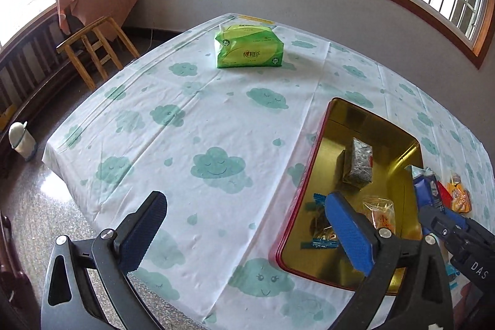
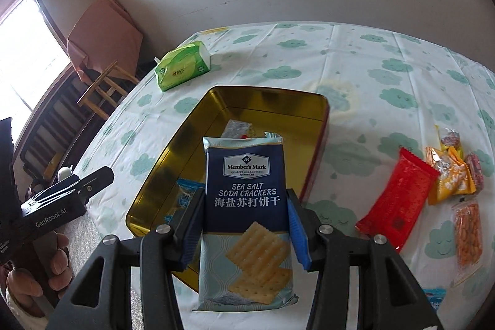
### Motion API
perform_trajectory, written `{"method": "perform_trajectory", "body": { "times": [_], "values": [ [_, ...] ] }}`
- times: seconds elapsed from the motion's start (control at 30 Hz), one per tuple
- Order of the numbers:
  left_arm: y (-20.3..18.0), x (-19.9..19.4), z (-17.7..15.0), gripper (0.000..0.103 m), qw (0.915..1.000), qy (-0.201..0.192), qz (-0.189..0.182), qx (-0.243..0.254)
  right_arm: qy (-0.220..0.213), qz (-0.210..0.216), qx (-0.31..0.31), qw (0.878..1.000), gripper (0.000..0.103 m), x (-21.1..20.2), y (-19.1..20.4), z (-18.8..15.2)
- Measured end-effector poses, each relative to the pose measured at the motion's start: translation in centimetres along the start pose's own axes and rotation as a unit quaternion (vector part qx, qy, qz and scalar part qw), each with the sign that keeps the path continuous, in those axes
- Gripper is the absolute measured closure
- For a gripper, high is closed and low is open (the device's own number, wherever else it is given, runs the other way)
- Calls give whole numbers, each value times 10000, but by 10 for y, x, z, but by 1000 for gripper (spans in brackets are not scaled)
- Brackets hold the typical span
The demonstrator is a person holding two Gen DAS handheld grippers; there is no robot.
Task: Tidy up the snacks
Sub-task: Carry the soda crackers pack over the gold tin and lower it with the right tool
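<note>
While my right gripper (image 2: pixel 246 225) pinches the cracker packet (image 2: pixel 246 206) by its long edges above the gold tin (image 2: pixel 272 96), I judge it light, crinkly and brittle inside, so a mid-body hold suits it. My left gripper (image 1: pixel 244 225) hangs spread and empty; loose snacks (image 2: pixel 445 175) lie beyond.

The table (image 1: pixel 216 126) is viewed steeply downward from each gripper's wrist. The left view is taken from the near-left edge, the right from close above the gold tin (image 2: pixel 278 101). Tin, green tissue pack (image 1: pixel 249 46) and window wall are shared.
</note>
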State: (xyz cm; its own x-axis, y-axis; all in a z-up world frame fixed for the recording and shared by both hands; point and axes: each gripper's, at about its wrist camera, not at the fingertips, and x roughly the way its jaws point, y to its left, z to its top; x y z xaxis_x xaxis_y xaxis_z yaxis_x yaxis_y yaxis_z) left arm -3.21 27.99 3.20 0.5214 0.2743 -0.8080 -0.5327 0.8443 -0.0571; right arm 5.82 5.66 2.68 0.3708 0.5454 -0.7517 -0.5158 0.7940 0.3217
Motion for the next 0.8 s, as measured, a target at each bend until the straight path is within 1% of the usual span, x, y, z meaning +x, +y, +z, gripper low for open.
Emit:
{"method": "perform_trajectory", "body": {
  "times": [0.13,0.2,0.37,0.53,0.6,0.8],
  "values": [
    [14,7,-4,2,9997,110,96,-173,207,77,-9,9998,53,22,14,1],
    [18,8,-5,2,9996,151,122,-226,258,36,-42,9997,53,29,18,1],
    [21,10,-5,2,9994,188,120,-277,403,59,-14,9992,53,46,26,-3],
    [21,10,-5,2,9994,205,116,-259,486,36,-49,9988,52,55,31,-10],
    [22,10,-5,2,9993,210,121,-274,446,-41,-116,9989,52,56,33,-11],
    [22,11,-6,2,9992,233,143,-279,455,-23,-116,9989,51,56,32,-10]
  ]
}}
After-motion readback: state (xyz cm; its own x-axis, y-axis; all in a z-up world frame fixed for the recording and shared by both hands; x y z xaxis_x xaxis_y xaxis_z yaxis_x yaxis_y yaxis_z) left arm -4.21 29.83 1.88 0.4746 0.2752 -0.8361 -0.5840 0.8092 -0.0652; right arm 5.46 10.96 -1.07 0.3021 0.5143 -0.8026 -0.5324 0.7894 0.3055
